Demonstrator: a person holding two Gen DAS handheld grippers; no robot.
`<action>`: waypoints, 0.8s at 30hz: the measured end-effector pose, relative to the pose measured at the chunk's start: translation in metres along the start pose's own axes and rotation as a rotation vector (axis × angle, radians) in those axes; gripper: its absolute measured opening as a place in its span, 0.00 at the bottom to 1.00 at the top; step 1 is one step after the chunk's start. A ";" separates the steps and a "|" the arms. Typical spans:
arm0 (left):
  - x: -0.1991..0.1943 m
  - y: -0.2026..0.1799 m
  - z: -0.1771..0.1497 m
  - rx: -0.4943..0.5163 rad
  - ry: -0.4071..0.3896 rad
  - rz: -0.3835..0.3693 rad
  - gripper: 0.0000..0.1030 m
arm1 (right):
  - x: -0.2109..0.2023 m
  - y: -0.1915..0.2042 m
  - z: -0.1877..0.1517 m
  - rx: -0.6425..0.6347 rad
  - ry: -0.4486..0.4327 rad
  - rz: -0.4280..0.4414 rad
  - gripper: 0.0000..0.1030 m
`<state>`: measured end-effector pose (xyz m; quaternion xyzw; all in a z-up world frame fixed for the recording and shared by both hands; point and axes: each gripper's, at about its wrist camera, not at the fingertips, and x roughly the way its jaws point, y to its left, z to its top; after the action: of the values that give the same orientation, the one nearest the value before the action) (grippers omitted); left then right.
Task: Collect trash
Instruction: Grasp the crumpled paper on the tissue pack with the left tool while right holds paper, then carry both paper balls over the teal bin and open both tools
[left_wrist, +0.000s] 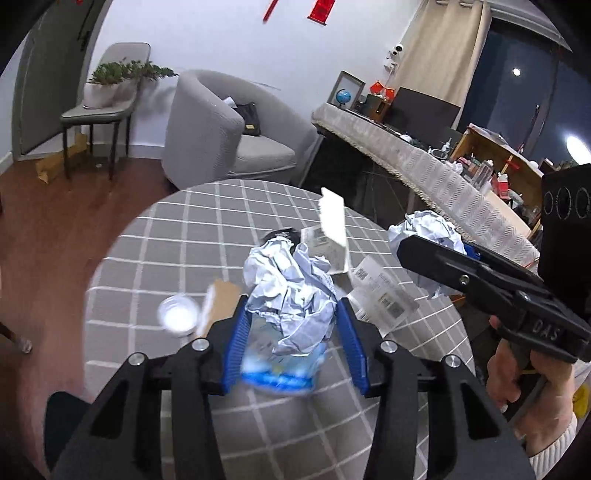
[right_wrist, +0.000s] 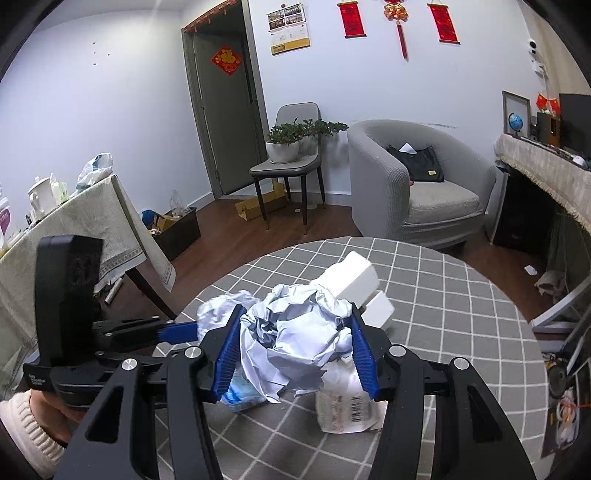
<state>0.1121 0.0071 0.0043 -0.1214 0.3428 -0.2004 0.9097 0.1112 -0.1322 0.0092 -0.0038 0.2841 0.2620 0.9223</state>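
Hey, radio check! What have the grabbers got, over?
Left gripper shut on paper ball. Right gripper shut on second paper wad. Wrappers left on table.

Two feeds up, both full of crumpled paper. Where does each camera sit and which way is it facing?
Left wrist: on the left gripper, angled down at the checked table, armchair beyond; right gripper and hand show.
Right wrist: on the right gripper, facing the door; left gripper shows.
Shared: table, armchair, each jaws' paper ball.

right claw (right_wrist: 293, 339) clamps crumpled paper (right_wrist: 295, 345) above checked table (right_wrist: 461, 314).
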 end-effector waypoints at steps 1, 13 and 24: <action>-0.004 0.002 -0.002 0.001 -0.002 0.008 0.48 | 0.000 0.005 -0.002 -0.002 -0.002 0.004 0.53; -0.059 0.038 -0.035 0.008 0.006 0.166 0.48 | 0.011 0.064 -0.020 0.056 -0.019 0.072 0.53; -0.088 0.108 -0.071 -0.038 0.083 0.295 0.48 | 0.027 0.135 -0.023 -0.008 0.011 0.118 0.53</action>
<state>0.0350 0.1363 -0.0359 -0.0786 0.3978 -0.0629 0.9119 0.0527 -0.0060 -0.0056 0.0079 0.2878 0.3167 0.9038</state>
